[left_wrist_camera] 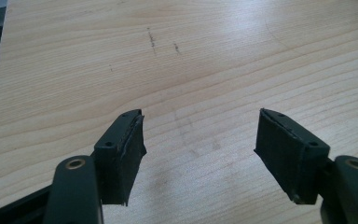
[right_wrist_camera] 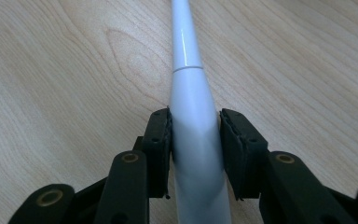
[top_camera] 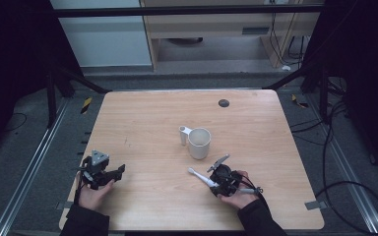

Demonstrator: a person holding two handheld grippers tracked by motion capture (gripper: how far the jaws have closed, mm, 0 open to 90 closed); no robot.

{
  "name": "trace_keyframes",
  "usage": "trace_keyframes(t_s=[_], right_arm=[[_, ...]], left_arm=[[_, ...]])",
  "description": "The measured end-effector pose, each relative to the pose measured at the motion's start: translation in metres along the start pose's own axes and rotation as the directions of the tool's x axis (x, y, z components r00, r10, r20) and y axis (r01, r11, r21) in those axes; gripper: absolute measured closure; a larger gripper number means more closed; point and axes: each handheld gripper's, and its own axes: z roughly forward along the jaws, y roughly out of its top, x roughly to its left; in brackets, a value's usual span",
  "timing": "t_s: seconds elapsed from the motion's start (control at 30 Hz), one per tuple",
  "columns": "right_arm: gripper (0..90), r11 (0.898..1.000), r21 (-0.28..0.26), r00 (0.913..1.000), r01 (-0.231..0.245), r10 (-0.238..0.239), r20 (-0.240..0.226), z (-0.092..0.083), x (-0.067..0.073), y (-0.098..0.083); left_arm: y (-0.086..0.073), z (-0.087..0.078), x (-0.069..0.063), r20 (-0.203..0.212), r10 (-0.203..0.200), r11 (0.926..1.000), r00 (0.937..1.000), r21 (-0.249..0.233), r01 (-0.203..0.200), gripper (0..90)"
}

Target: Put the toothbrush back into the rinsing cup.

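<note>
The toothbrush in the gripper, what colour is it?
White all over. The toothbrush shows best in the right gripper view, clamped between the right gripper's black pads.

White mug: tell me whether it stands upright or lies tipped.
Upright. The white mug stands on the table, its round mouth facing up, handle out to the side.

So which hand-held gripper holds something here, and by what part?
The right hand-held gripper clamps the white electric toothbrush by its thick handle; the left hand-held gripper is open and holds nothing.
</note>
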Motion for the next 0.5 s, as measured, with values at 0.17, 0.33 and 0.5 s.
trace_keyframes(t_s=[0.17, 0.33, 0.5], right_arm=[[66.4, 1.000, 0.007, 1.0000, -0.007, 0.007, -0.001, -0.0004, -0.0002, 0.0003], [66.7, 1.000, 0.013, 0.9999, -0.009, 0.009, -0.008, -0.0008, -0.0007, 0.0005], [67.0, 1.000, 0.002, 0.9996, -0.025, 0.025, -0.016, -0.0036, -0.0009, 0.0005]], left_arm=[[0.0000, 0.0002, -0.0005, 0.001, 0.004, 1.0000, 1.0000, 0.002, -0.004, 31.2], [0.0000, 0.0002, -0.0002, 0.002, 0.002, 1.0000, 1.0000, 0.003, -0.002, 31.3], [0.0001, 0.0003, -0.0003, 0.002, 0.001, 1.0000, 1.0000, 0.003, -0.001, 31.2]])
